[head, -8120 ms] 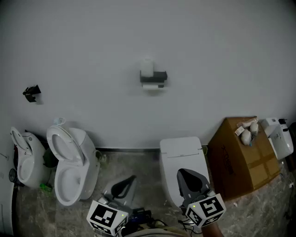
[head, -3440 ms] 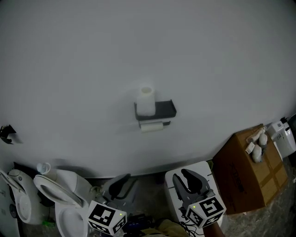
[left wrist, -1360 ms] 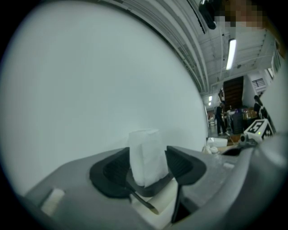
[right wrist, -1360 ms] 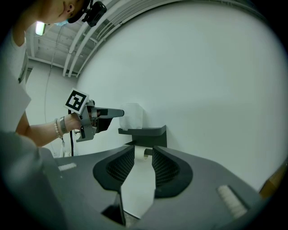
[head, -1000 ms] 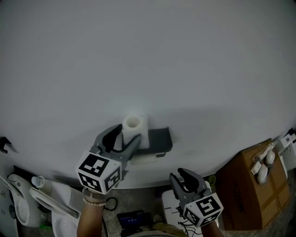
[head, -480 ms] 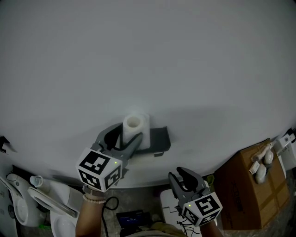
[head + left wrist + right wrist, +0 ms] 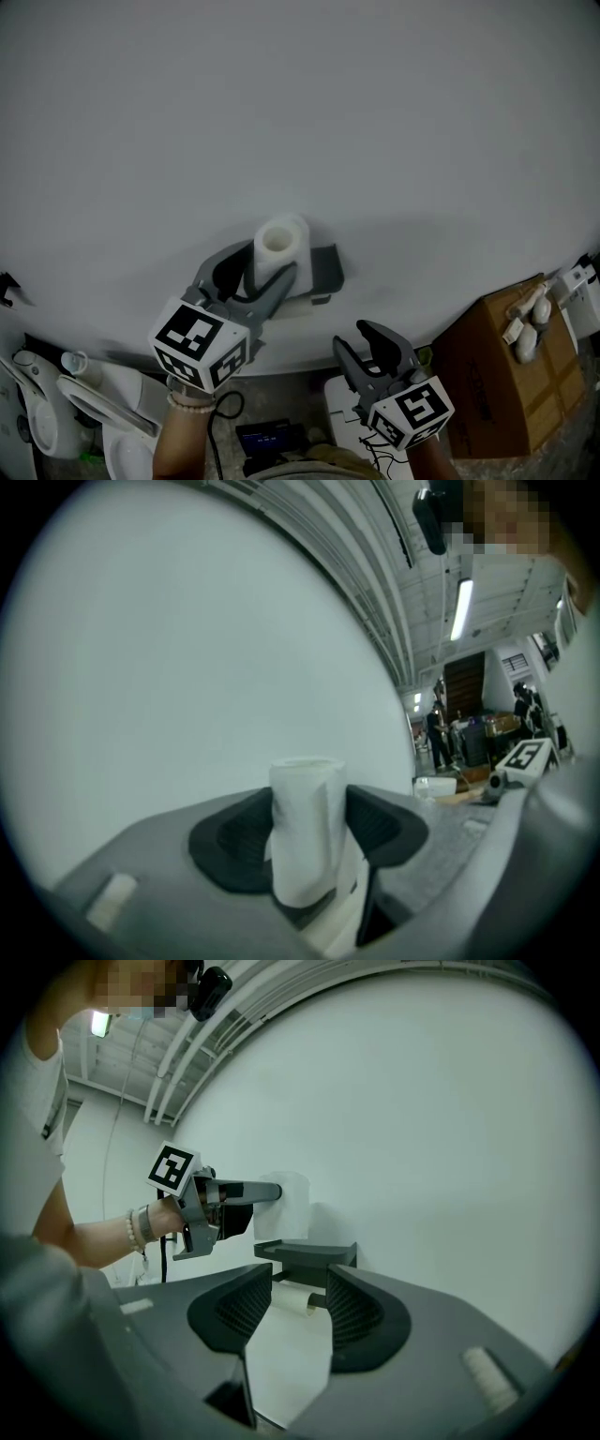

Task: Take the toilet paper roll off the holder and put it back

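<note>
Plain white wall, dark holder mounted on it. Toilet paper roll upright, just above holder's shelf, clamped in left gripper. Right gripper at 5 o'clock of holder, jaws opening, nothing between.

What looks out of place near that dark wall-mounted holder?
A white toilet paper roll stands upright over the dark holder, clamped in the left gripper, instead of hanging beneath the shelf, where a second white roll already hangs.
</note>
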Available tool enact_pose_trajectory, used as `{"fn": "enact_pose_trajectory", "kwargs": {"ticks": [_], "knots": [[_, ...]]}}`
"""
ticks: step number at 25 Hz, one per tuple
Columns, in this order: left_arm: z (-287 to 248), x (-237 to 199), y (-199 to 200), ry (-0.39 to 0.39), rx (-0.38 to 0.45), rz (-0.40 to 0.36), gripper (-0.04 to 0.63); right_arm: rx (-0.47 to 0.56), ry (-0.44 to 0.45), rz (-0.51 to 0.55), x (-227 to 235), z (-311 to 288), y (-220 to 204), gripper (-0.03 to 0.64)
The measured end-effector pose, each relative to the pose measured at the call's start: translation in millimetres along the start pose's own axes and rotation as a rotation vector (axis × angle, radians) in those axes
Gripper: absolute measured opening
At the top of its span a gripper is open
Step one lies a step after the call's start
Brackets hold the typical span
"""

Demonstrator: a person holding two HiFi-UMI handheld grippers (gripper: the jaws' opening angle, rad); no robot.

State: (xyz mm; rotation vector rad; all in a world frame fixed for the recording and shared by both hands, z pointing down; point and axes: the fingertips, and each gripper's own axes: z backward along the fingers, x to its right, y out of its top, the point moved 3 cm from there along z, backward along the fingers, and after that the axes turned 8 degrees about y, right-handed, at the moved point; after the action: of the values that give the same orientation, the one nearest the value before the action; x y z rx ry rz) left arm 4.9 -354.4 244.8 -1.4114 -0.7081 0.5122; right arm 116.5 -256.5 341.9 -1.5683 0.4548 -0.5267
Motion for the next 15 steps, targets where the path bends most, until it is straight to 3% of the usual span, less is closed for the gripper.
{"fn": "enact_pose_trajectory", "kwargs": {"ticks": [15], "knots": [[61, 55, 17, -0.091, 0.056, 0.004, 0.238, 0.064, 0.099, 0.097, -54, -14, 35, 0.222]]}}
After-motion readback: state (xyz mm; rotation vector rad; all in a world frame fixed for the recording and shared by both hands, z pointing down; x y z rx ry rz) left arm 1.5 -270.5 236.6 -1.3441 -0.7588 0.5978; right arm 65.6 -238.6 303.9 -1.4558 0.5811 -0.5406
